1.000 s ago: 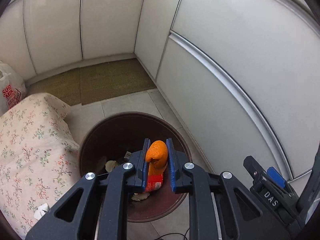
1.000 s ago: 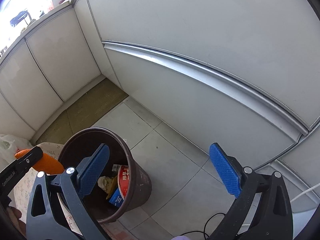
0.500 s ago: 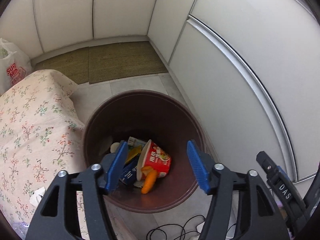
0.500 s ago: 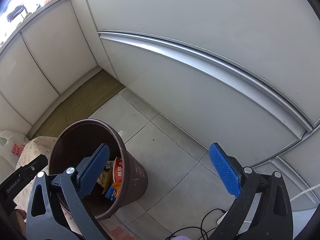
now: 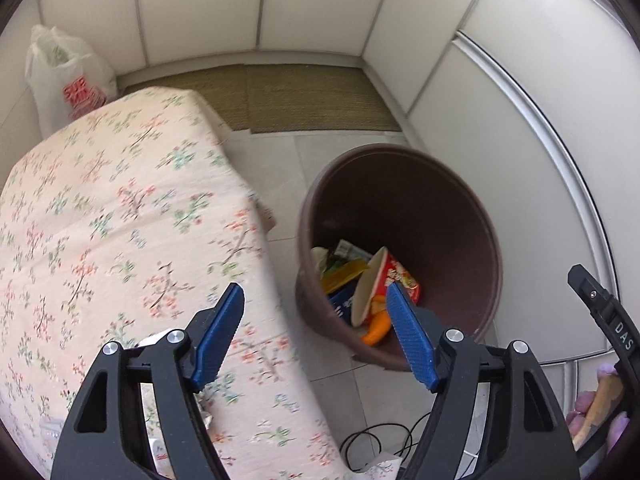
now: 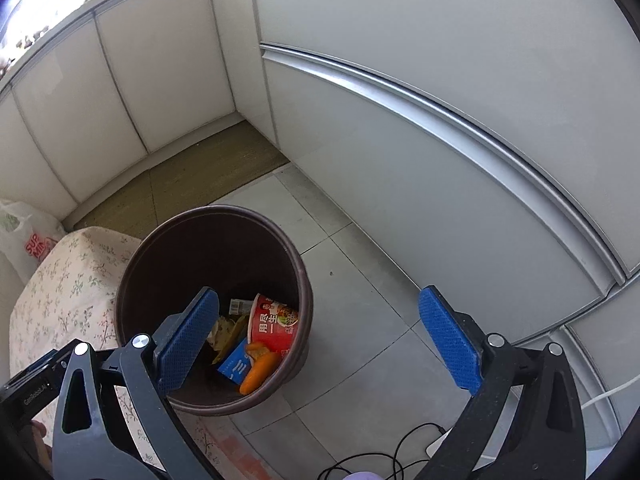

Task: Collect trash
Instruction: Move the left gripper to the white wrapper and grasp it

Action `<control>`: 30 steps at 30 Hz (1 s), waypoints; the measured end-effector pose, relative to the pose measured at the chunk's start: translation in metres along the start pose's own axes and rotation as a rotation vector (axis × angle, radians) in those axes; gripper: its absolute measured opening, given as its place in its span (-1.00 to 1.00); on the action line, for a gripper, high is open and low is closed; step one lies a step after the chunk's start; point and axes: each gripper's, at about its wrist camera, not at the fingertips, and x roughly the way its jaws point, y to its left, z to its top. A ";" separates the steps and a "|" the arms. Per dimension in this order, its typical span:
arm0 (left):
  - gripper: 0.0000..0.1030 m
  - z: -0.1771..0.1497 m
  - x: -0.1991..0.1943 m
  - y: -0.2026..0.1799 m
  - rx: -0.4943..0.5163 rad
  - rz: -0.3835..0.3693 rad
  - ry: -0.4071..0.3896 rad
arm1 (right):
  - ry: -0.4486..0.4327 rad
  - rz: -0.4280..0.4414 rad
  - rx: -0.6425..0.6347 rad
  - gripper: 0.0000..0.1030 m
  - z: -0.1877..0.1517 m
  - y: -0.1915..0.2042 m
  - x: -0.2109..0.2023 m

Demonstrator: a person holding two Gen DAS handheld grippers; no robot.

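Both grippers were spread wide and held nothing. The left gripper had swung leftward since half a second earlier: then its fingers framed the brown trash bin squarely, whereas now one blue finger hung over the floral-covered worktop and the other overlapped the bin's near edge. A second ago those fingers were clamped on the orange piece; it now lay inside the bin, at the bottom, against the red instant-noodle cup, which lay tipped on its side. A blue carton and a yellow wrapper lay beside them.

The right gripper had shifted little, and its fingers stayed equally far apart; the trash bin sat lower-left in its view, with one blue pad across the bin's mouth. From there the noodle cup showed white Chinese characters on red, partly legible as "用尽一生". The blue carton bore white print too small to read.

A white plastic bag behind the worktop carried red letters "SUP" over "MIN", the rest cut off. The black part of the other gripper at the right of the left view read "DAS", and the one at lower left of the right view appeared to read "GenRobot.AI".
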 end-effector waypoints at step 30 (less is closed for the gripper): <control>0.50 -0.069 0.057 0.127 -0.033 0.125 0.231 | 0.008 0.042 -0.384 0.86 -0.034 0.148 -0.009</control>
